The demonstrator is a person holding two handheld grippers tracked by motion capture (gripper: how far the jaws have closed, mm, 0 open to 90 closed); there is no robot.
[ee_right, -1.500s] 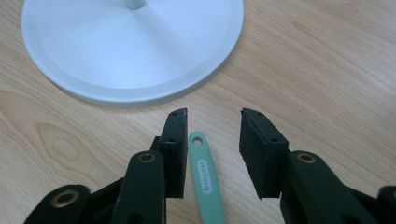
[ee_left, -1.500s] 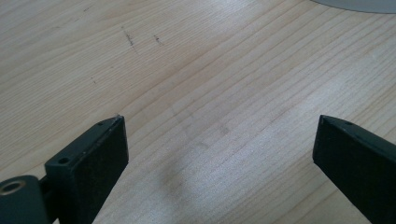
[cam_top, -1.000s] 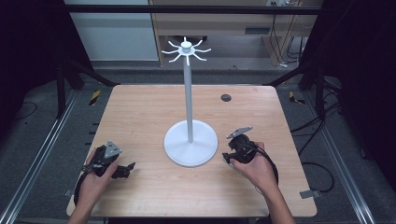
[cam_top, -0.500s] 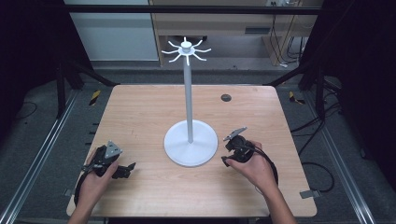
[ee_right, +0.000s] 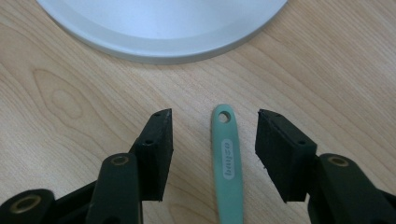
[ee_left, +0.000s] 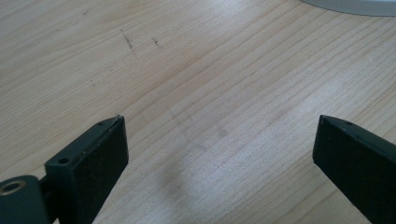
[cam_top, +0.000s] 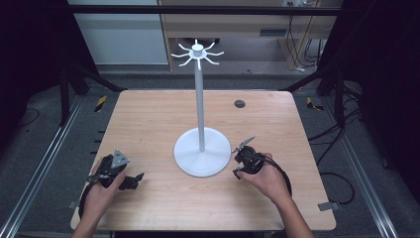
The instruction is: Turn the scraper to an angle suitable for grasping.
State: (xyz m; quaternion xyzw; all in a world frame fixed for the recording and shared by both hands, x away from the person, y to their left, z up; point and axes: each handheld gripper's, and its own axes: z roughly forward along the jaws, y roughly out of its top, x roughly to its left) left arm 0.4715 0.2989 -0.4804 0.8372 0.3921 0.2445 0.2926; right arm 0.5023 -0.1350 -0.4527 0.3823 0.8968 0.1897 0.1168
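Right gripper view: a smooth teal handle (ee_right: 227, 163) with a round hole lies flat on the grainy wooden bench (ee_right: 70, 93), untouched between the right gripper's (ee_right: 212, 128) half-spread, just-closing matte jaws, near a round white base (ee_right: 163, 28). Left gripper (ee_left: 219, 135) gapes wide.

right claw (ee_right: 212, 140) jaws just closing around teal handle (ee_right: 227, 163), not yet touching

stand (cam_top: 202, 157) sits mid table (cam_top: 148, 119), toward the near edge. handle (ee_right: 227, 163) lies on the table just right of its base. grommet (cam_top: 239, 104) near far edge.
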